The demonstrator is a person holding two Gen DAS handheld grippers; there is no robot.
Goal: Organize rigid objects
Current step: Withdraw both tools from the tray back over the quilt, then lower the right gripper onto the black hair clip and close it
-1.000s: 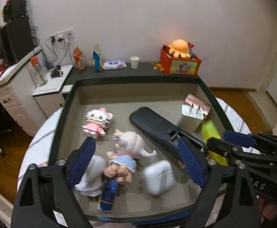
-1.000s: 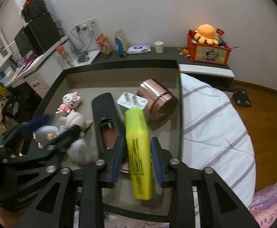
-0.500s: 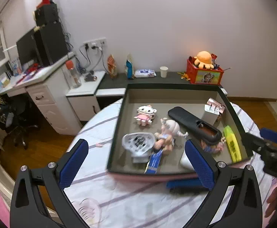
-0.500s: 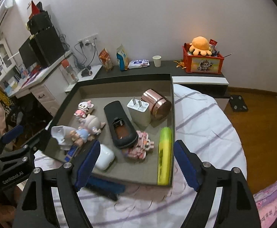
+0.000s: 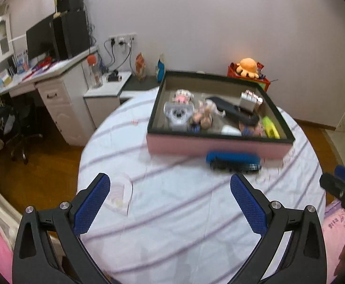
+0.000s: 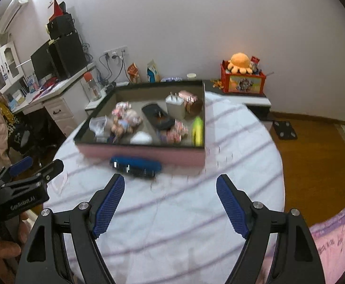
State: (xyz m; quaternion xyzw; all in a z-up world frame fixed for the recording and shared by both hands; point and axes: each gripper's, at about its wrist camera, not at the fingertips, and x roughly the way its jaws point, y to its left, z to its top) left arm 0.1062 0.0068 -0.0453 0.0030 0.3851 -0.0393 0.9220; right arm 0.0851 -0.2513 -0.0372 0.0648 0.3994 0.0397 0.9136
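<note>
Now both sets of fingers spread, empty: left gripper (image 5: 170, 201), right gripper (image 6: 170, 203). Blue toy (image 6: 135, 165) outside box (image 6: 144, 152); approach lengthwise, pinch mid-body.

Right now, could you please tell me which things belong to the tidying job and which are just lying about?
Job: pink box, yellow highlighter, black remote, white charger, blue item outside the box.
Lying about: orange plush, paper cup, monitor.
</note>
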